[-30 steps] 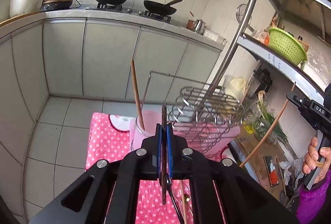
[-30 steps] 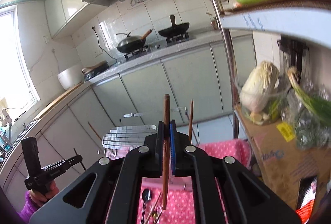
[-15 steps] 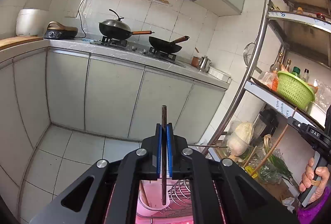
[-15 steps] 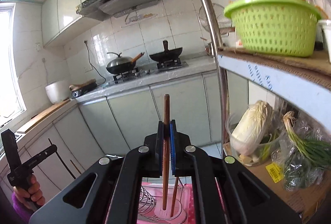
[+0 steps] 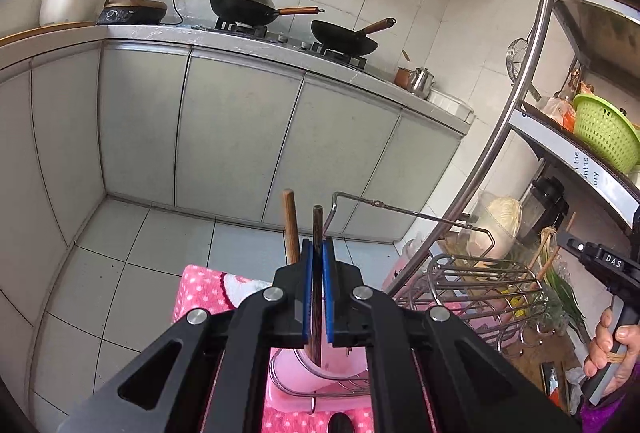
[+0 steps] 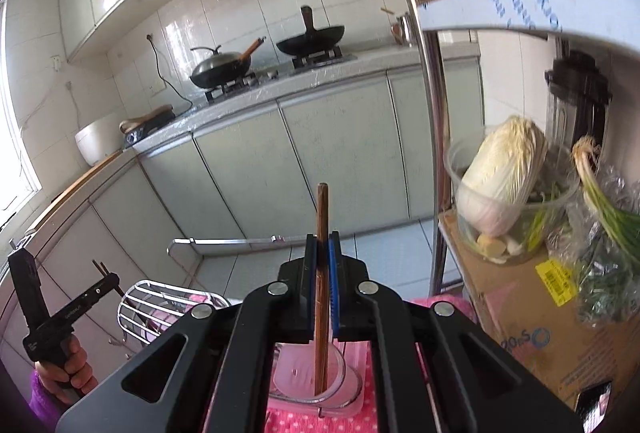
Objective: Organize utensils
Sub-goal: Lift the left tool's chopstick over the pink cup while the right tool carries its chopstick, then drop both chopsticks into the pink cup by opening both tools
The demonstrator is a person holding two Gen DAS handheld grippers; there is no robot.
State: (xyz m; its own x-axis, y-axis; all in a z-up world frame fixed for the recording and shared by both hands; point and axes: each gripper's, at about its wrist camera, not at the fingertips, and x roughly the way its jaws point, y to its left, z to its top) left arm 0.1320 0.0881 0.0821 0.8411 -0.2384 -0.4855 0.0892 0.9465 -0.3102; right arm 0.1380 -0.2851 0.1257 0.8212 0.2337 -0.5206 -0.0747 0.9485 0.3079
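Observation:
My left gripper (image 5: 316, 253) is shut on a dark chopstick (image 5: 317, 229), held upright with its tip over the pink utensil cup (image 5: 340, 367). A lighter chopstick (image 5: 290, 225) stands in that cup just left of it. My right gripper (image 6: 322, 249) is shut on a brown chopstick (image 6: 322, 217), upright, with its lower end inside the same pink cup (image 6: 308, 377). Each gripper shows at the edge of the other's view: the right one (image 5: 576, 245) and the left one (image 6: 108, 279).
A wire dish rack (image 5: 480, 285) stands on the pink dotted cloth (image 5: 208, 293) beside the cup. A metal shelf unit (image 5: 532, 45) with a green basket (image 5: 604, 137), cabbage (image 6: 500, 173) and a cardboard box (image 6: 532, 313) is at right. Cabinets and a stove counter lie beyond.
Both grippers tilted back down from a raised view, so the cup and cloth show again. Both chopsticks now hang over or in the pink cup.

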